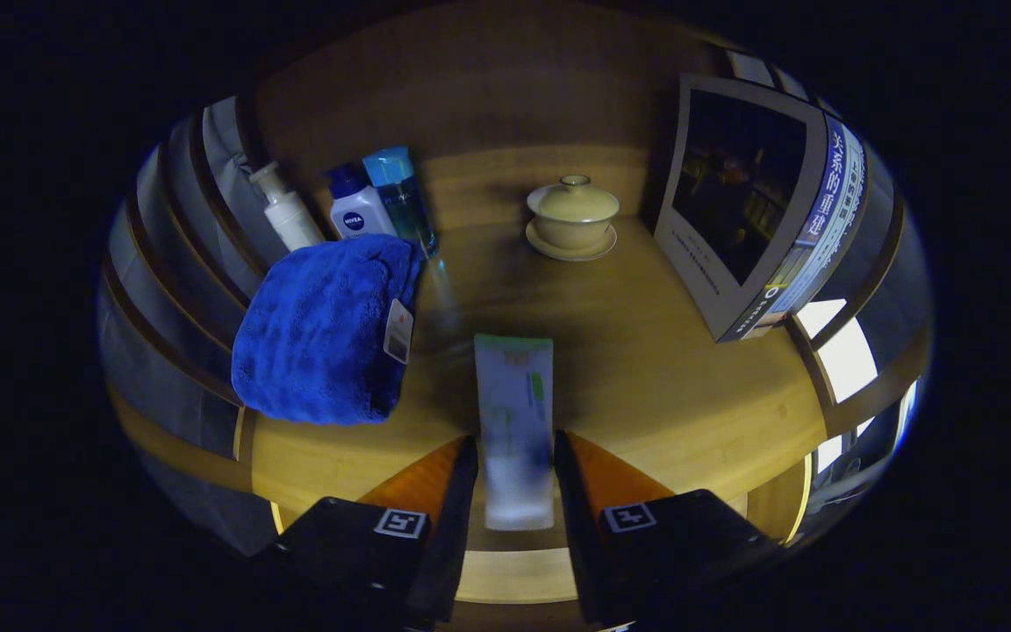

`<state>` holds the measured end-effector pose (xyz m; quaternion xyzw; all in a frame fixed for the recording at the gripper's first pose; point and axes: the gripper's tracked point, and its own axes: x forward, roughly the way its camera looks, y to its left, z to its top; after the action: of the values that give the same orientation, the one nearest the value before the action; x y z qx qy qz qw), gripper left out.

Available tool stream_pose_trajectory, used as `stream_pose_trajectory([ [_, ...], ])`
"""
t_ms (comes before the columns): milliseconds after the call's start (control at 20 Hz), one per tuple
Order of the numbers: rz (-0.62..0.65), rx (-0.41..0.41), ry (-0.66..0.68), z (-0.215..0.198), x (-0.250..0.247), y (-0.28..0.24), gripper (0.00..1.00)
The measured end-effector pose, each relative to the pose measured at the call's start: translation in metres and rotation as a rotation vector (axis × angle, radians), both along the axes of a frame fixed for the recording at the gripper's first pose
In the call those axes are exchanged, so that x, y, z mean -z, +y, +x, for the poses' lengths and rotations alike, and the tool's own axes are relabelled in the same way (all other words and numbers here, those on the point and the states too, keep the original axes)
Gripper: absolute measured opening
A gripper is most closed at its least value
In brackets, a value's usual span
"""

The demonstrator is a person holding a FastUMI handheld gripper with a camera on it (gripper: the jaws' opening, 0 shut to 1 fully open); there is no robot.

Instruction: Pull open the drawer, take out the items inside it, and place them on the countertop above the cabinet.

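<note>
The room is dim; a wooden countertop takes up the middle of the picture and looks yellow-brown; behind it, at the top, stands a wooden back wall with a lighter band low down; dark wooden slats curve along the left side with grey strips between them; more slats run down the right side; bright white light shines through gaps at the lower right; soft shadows lie on the wood.
</note>
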<state>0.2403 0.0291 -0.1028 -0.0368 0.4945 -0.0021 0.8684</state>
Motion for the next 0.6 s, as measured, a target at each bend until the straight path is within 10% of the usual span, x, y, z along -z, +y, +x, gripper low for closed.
stream_pose_trajectory([
  [300, -0.007, -0.025, -0.084, -0.017, -0.017, -0.006, 1.00],
  [600, 0.084, -0.074, -0.243, -0.050, -0.039, 0.011, 1.00],
])
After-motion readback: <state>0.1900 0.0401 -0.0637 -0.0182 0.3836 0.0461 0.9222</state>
